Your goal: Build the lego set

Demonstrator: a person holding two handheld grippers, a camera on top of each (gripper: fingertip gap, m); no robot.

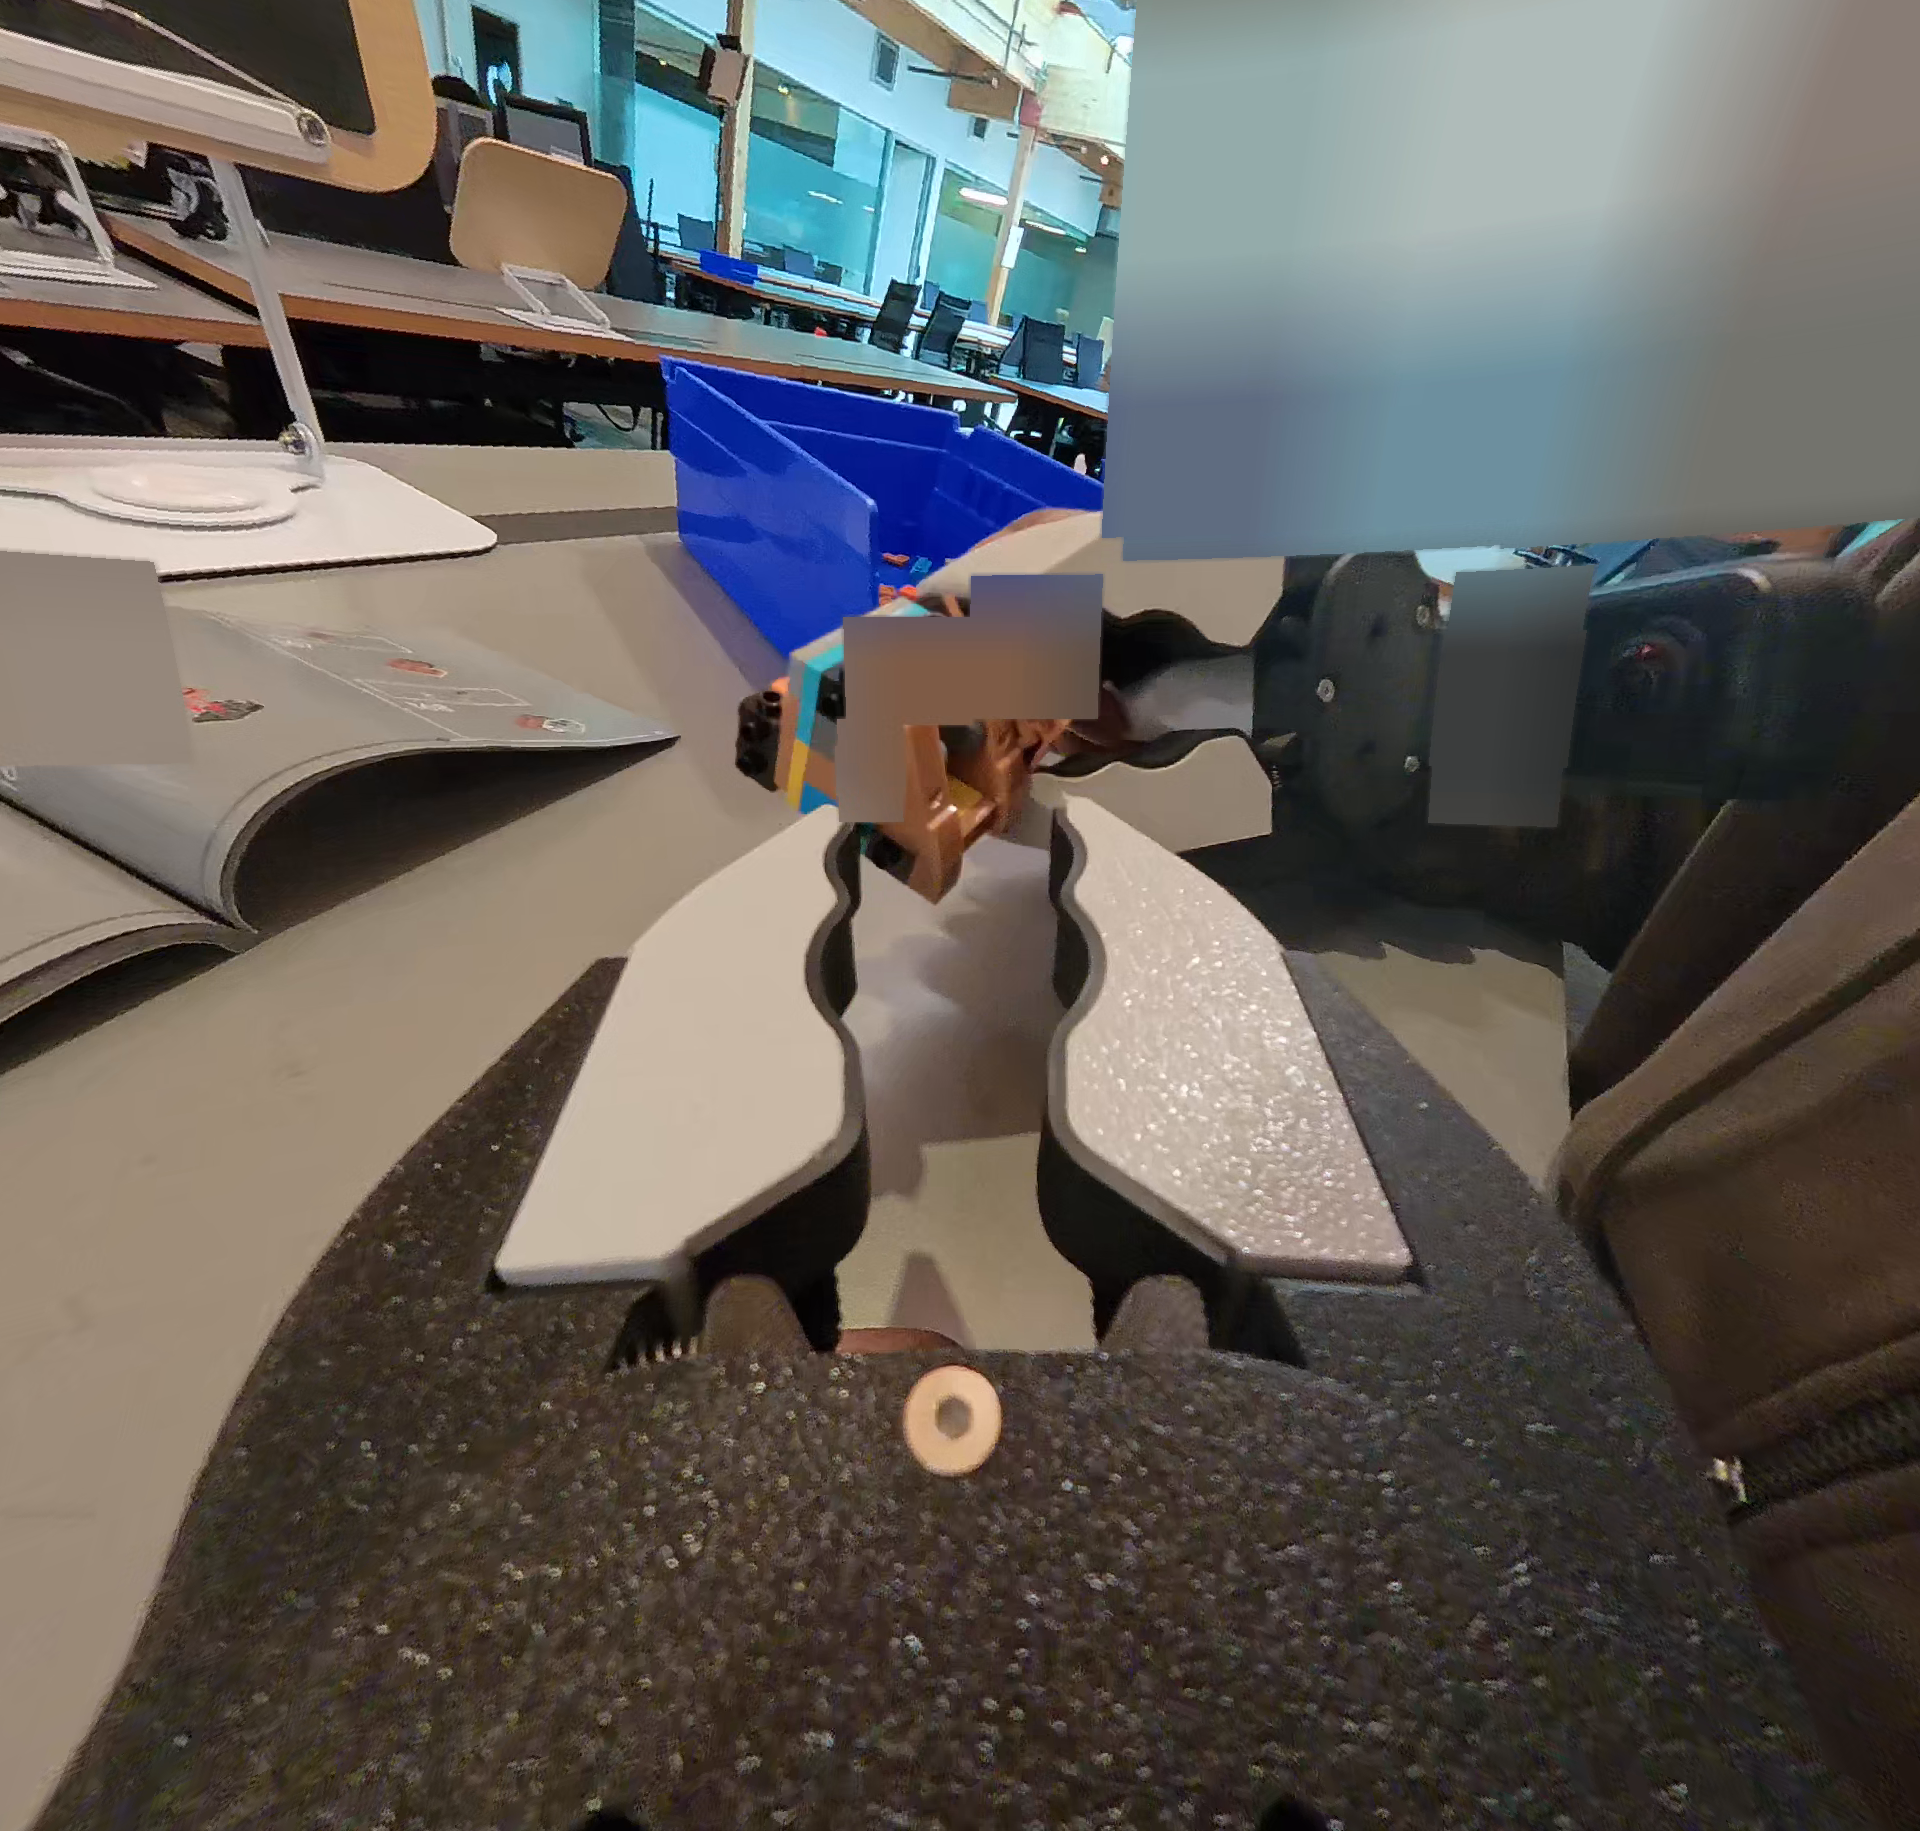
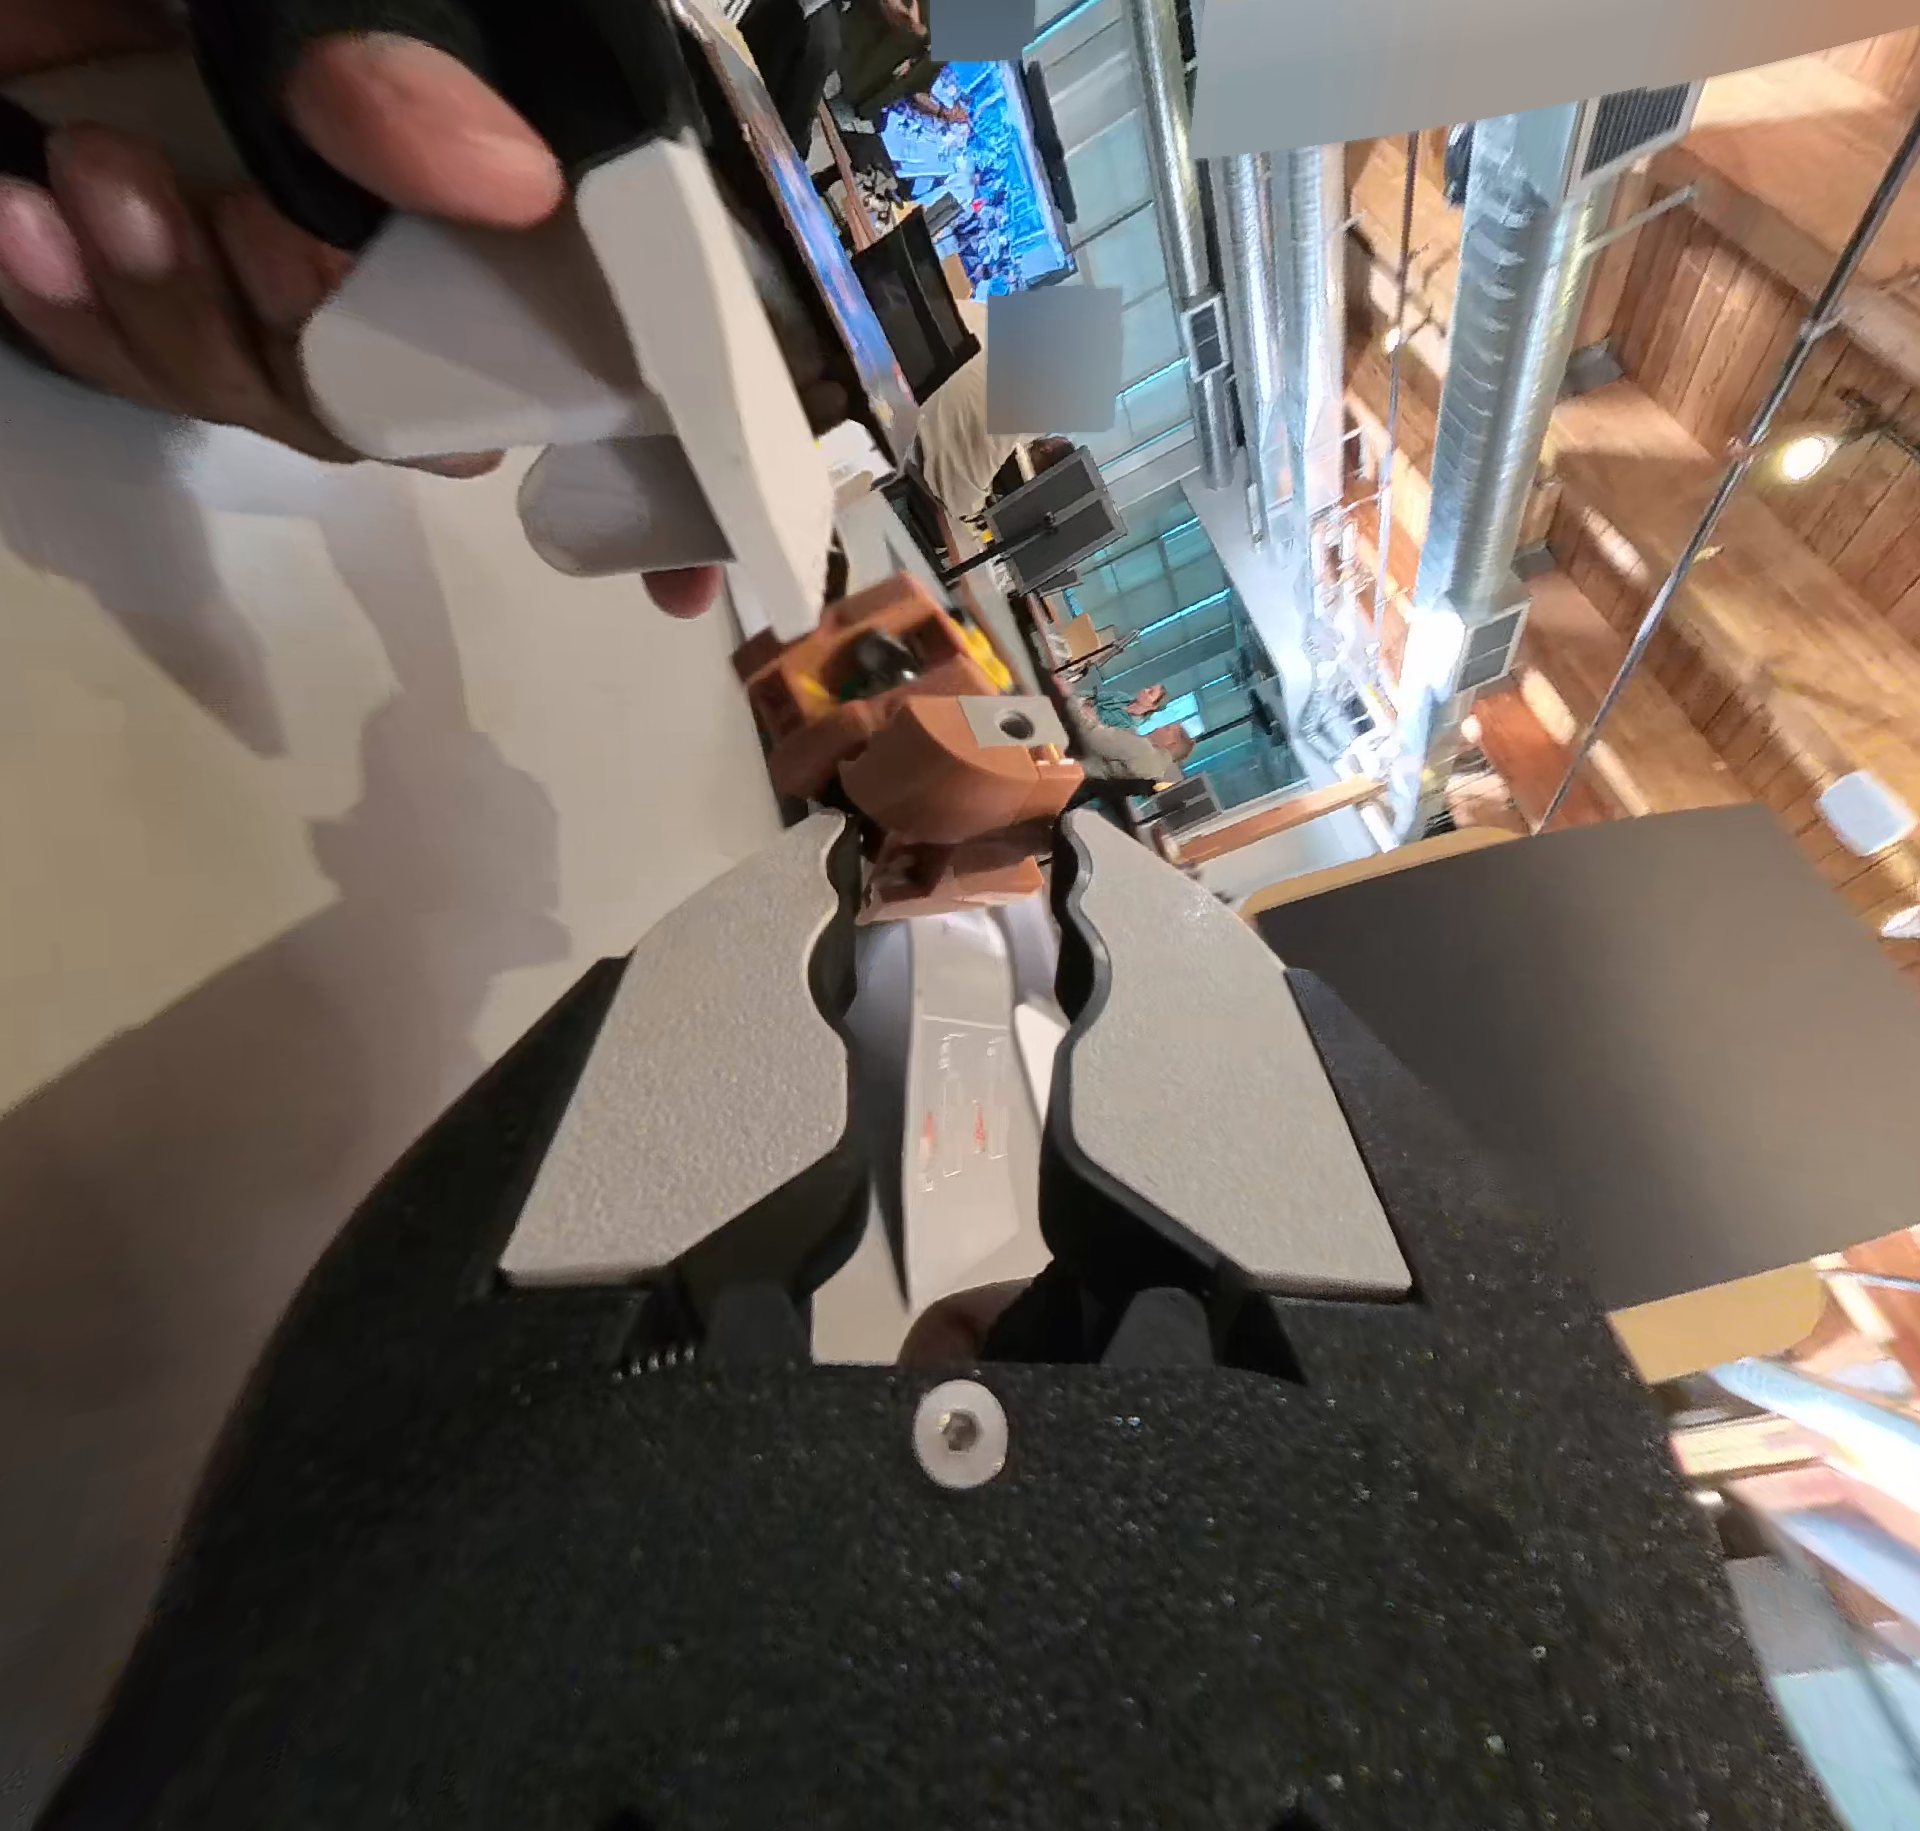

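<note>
Left gripper (image 1: 951,831) fills the near view, fingers parted around the brown lego build (image 1: 940,794) at its tips, contact unclear. Right gripper (image 2: 951,836) clamps the same build (image 2: 925,742), held above the grey table (image 1: 520,1002). Behind: blue bin (image 1: 790,503), open instruction booklet (image 1: 343,721) at left.

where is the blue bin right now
In the left wrist view the blue bin sits on the grey table just behind the brown lego model, right of the open instruction booklet.
</note>
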